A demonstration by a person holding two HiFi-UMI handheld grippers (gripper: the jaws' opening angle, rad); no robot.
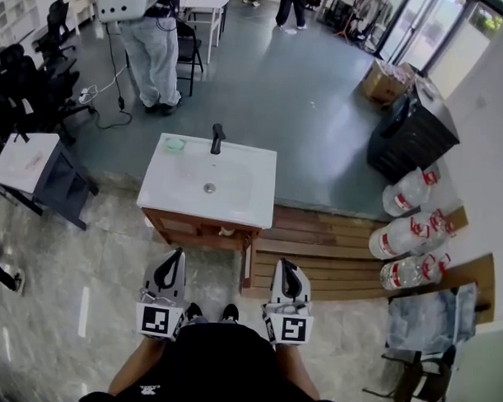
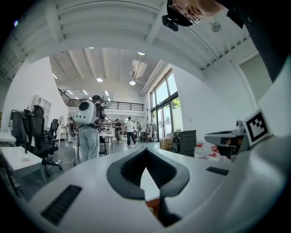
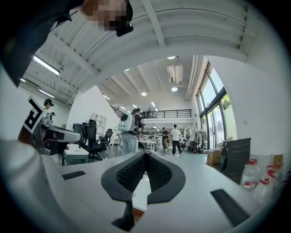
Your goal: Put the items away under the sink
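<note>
Where it stands on its wooden cabinet, the sink is white.

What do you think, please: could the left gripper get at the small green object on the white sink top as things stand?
Probably yes: nothing stands between the left gripper and the small green object, though its shut jaws must open first.

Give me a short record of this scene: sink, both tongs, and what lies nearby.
Sink: white, on a wooden cabinet, black faucet at its back
On sink: small green item left of the faucet
Left tongs: shut, empty, short of sink
Right tongs: shut, empty, short of sink
Right of sink: water jugs lying on wooden boards
</note>
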